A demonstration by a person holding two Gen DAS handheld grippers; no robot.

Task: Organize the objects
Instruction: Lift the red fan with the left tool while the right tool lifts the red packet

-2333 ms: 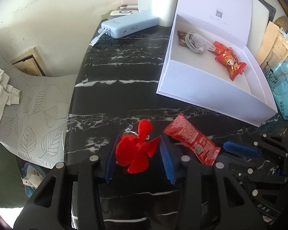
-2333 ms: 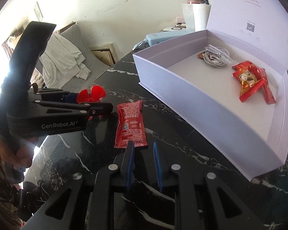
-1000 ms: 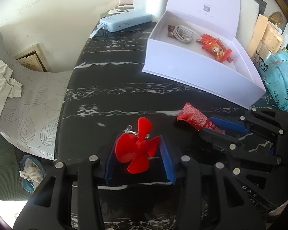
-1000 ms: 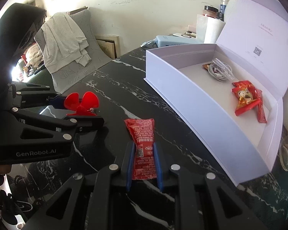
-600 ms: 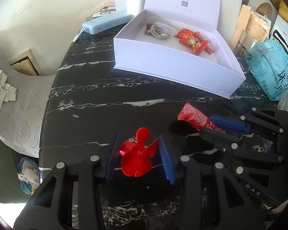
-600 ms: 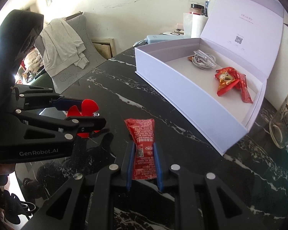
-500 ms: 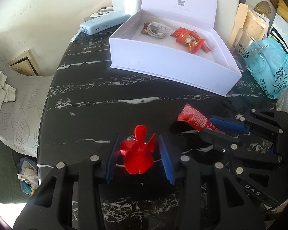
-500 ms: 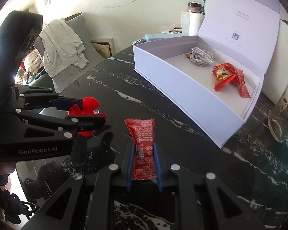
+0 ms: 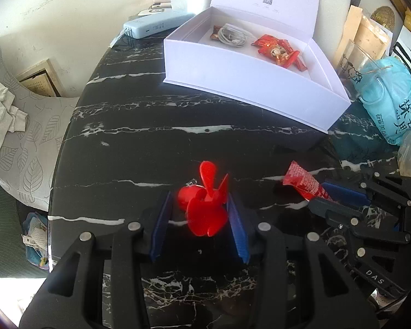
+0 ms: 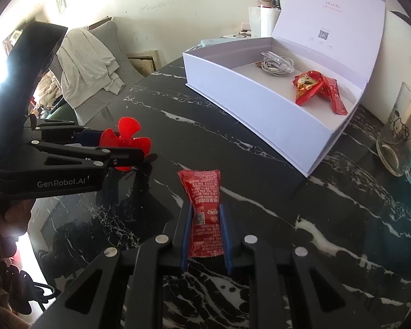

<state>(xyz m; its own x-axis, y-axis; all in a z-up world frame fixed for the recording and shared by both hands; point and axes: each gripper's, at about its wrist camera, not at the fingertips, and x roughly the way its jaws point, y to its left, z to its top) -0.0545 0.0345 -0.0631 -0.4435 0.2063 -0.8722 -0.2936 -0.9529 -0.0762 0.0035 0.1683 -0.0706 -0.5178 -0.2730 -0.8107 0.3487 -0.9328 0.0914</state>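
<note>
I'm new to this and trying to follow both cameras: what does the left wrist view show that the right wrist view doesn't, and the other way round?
Only the left wrist view shows the pale blue power bank lying flat in full and the blue plastic bag. Only the right wrist view shows the grey garment draped on a chair and a hand holding the left gripper. Both show the open white box, the red plastic propeller in the left jaws, and the red ketchup sachet in the right gripper.
</note>
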